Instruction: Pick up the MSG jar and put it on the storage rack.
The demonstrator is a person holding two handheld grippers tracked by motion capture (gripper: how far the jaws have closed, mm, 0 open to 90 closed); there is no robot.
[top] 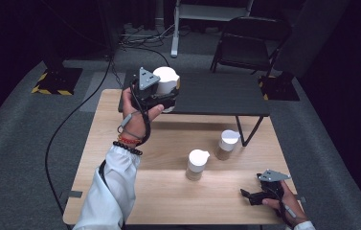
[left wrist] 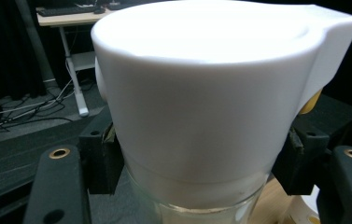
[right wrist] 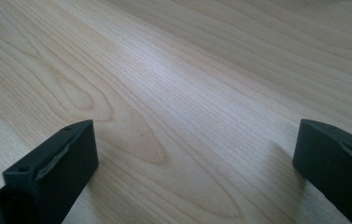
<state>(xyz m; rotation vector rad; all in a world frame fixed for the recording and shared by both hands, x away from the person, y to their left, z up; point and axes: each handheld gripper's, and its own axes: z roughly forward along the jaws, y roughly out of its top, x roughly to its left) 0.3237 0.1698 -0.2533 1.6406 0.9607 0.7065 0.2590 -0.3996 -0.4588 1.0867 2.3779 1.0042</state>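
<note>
Setting: dim room, grey carpet, a folding chair (top: 250,40) at the back; light wooden table (top: 168,191) with a dark side table (top: 216,96) along its far edge.
Left gripper (top: 161,93): raised over the far left of the wooden table, jaws clamped on a lidded jar (top: 166,84); the left gripper view shows black pads (left wrist: 101,158) pressing both sides just under the white lid (left wrist: 211,84), on the glass.
Why held so: gripping below the lid's overhang likely keeps the jar upright and from slipping while carried.
Right gripper (top: 252,195): low at the near right corner, jaws wide apart, nothing between them but bare wood; seemingly parked.
Outward: 2 more white-lidded jars stand mid-table, near jar (top: 196,165) and far jar (top: 227,144), close but apart.
</note>
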